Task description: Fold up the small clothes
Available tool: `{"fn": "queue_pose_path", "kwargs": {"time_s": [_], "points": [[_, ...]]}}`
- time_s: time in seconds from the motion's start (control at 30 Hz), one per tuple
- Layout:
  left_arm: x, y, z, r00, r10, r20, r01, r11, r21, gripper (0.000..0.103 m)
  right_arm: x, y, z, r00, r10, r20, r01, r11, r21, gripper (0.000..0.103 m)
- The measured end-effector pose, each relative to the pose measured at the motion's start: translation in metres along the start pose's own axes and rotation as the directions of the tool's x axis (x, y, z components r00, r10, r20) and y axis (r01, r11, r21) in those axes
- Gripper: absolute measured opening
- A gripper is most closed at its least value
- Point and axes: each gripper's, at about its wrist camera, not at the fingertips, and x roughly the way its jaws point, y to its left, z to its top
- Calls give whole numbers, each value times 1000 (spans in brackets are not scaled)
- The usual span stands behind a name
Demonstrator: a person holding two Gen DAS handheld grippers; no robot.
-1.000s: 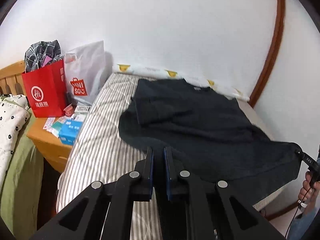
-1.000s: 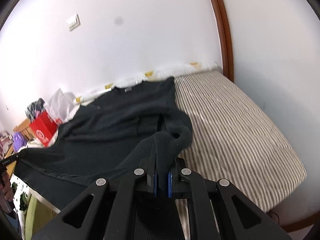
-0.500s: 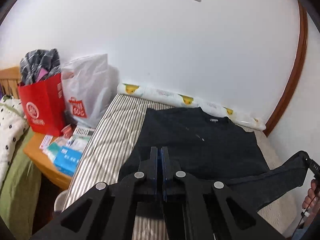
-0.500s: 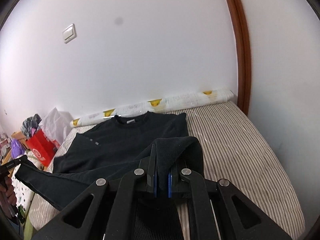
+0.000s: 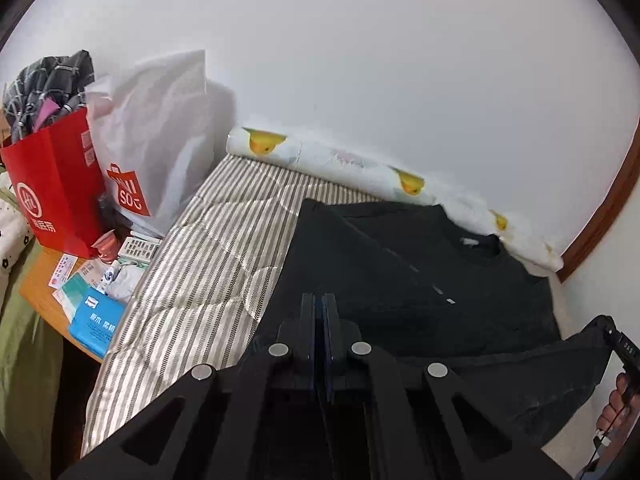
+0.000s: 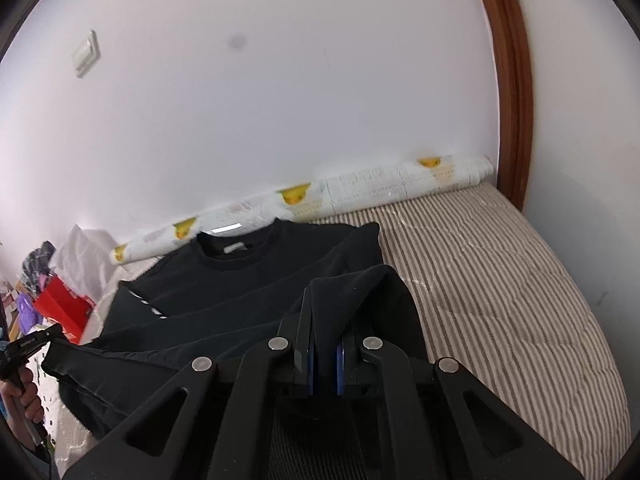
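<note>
A black sweatshirt (image 5: 400, 280) lies collar-to-wall on the striped bed (image 5: 224, 248). Its bottom hem is lifted off the bed and stretched between both grippers. My left gripper (image 5: 319, 304) is shut with dark cloth under its tips. In the right wrist view it shows at the far left (image 6: 52, 330), pinching the hem's corner. My right gripper (image 6: 325, 320) is shut on a thick bunch of the sweatshirt (image 6: 240, 280), which drapes over its fingers. In the left wrist view the right gripper (image 5: 600, 320) holds the other corner, with a hand (image 5: 616, 404) below it.
A white roll with yellow prints (image 5: 340, 156) lies along the wall. Left of the bed, a wooden nightstand (image 5: 44, 292) carries a red bag (image 5: 56, 184), a white bag (image 5: 152, 136), a blue box (image 5: 96, 324) and a remote (image 5: 138, 247). A brown door frame (image 6: 512, 80) stands right.
Both grippers have carried the hem forward toward the wall, over the sweatshirt's body. The sweatshirt now lies flatter and the wall looks closer in both views. Both stay shut.
</note>
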Motion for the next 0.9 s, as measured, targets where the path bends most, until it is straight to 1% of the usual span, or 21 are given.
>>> {"fn": "queue_pose_path", "kwargs": {"time_s": [0.2, 0.23, 0.4, 0.43, 0.5, 0.53, 0.6, 0.63, 0.67, 0.7, 0.73, 0.8, 0.9], "points": [[24, 1, 0, 999, 10, -49, -9, 1000, 13, 6, 50, -4, -10, 995, -66, -77, 63, 998, -31, 7], [26, 1, 0, 998, 13, -54, -12, 1000, 14, 8, 55, -6, -12, 994, -70, -88, 68, 997, -30, 7], [33, 0, 2, 997, 31, -71, -29, 999, 27, 8, 77, -13, -21, 984, -98, -147, 94, 995, -35, 9], [34, -1, 2, 997, 36, -74, -34, 999, 32, 10, 78, -13, -23, 981, -109, -159, 102, 994, -48, 11], [32, -4, 0, 996, 49, -78, -45, 998, 54, 13, 73, -12, -26, 978, -132, -159, 120, 990, -80, 18], [30, -5, -1, 996, 55, -76, -50, 997, 64, 16, 68, -11, -27, 978, -145, -153, 132, 987, -94, 22], [24, -7, -3, 996, 59, -67, -54, 996, 75, 24, 52, -12, -32, 977, -175, -125, 160, 979, -126, 36], [20, -7, -4, 996, 56, -64, -51, 996, 78, 31, 42, -13, -34, 976, -190, -109, 175, 976, -132, 40], [15, -8, -5, 997, 52, -61, -47, 996, 81, 41, 33, -15, -36, 975, -200, -95, 187, 974, -130, 47], [11, -8, -7, 997, 51, -59, -46, 995, 83, 46, 23, -17, -38, 975, -204, -83, 193, 974, -122, 49], [5, -8, -9, 997, 45, -55, -40, 996, 84, 54, 15, -20, -41, 977, -200, -78, 191, 975, -115, 50], [-7, -8, -17, 999, 27, -48, -22, 996, 92, 56, -6, -23, -50, 981, -178, -74, 170, 980, -108, 53], [-23, -5, -34, 998, 14, -56, -9, 995, 98, 58, -25, -22, -67, 980, -174, -93, 161, 979, -128, 54]]}}
